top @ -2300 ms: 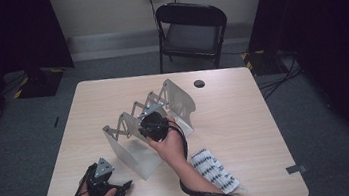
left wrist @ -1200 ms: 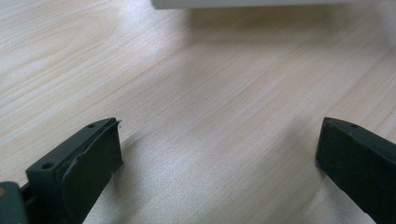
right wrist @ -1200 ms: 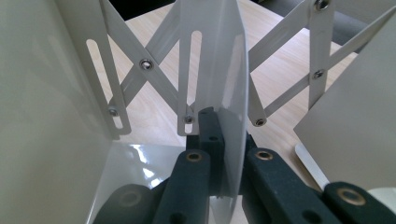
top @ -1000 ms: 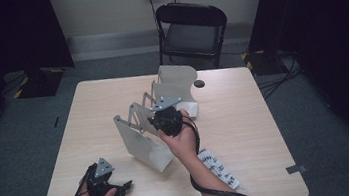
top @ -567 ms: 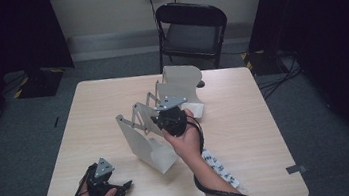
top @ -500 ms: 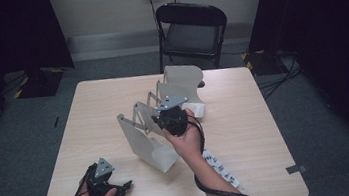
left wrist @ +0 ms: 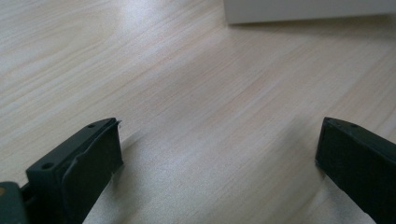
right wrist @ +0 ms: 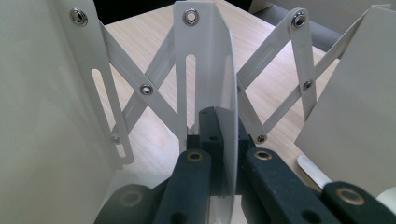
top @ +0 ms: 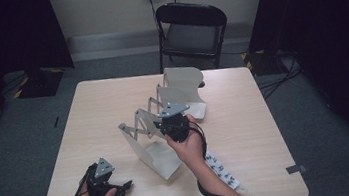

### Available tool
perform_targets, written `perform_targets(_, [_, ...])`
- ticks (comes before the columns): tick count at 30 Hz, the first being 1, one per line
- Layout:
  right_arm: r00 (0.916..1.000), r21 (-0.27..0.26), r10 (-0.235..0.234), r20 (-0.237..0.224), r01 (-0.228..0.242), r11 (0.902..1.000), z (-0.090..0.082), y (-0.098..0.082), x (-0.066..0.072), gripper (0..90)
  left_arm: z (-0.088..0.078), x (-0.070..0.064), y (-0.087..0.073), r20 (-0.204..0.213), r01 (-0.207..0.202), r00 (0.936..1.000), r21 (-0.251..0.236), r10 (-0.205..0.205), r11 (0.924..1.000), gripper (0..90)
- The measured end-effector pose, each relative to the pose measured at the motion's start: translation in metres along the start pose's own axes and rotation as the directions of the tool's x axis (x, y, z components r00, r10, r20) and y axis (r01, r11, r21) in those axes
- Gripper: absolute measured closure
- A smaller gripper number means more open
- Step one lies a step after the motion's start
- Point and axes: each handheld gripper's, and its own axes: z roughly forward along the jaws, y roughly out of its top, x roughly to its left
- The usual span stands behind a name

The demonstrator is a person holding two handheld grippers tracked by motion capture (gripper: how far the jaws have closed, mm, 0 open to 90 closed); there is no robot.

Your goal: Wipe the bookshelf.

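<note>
A pale wood-grain rectangular table point(top: 245, 119) carries everything here, with a black folding metal chair point(top: 193, 25) standing just beyond its far edge. Across the middle of the table stands the white metal expanding file rack point(top: 165, 124), its flat divider plates joined by riveted scissor links. It runs diagonally from a near end plate point(top: 151, 153), not far from the person's edge, up to a far end plate point(top: 181, 84) close to the chair side, and it stands upright and spread out. In the right gripper view, one thin middle divider plate point(right wrist: 219, 84) rises straight ahead, with the crossed link bars point(right wrist: 140, 88) fanning off to both sides and slotted holes showing in the plates.

The right tongs point(top: 175, 126) sit over the middle of the rack, held from below by the person's right hand point(top: 188, 146). In the right gripper view the black jaws are drawn in tight on the lower edge of that middle divider plate, pinching it from both faces.

A flat white strip printed with black marks point(top: 221, 168) lies on the table beside the right forearm, near the front edge.

The left tongs point(top: 105, 182) rest low near the table's front left corner, well apart from the rack. In the left gripper view the jaws stand wide, with bare tabletop between them.
</note>
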Motion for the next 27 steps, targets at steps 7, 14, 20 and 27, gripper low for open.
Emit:
perform_targets(7, [0.9999,-0.017,0.010,-0.007,-0.010,0.9998,0.001,-0.012,0.000,89.5,0.000,0.000,0.000,0.000,-0.002,1.0000,0.002,0.002,1.0000,0.0])
perform_targets(14, [0.9991,0.041,0.040,-0.016,-0.039,0.9984,0.001,-0.021,-0.004,88.7,0.000,0.000,0.000,0.000,-0.002,1.0000,0.002,0.002,1.0000,0.0])
perform_targets(20, [0.9994,0.114,0.031,-0.013,-0.030,0.9930,0.002,-0.013,-0.006,85.0,0.000,0.000,0.000,0.000,-0.001,1.0000,0.002,0.001,1.0000,0.0])
perform_targets(27, [0.9981,0.169,0.049,-0.037,-0.042,0.9848,0.001,-0.001,-0.008,79.0,0.000,0.000,0.000,0.000,-0.002,1.0000,0.001,0.002,1.0000,0.0])
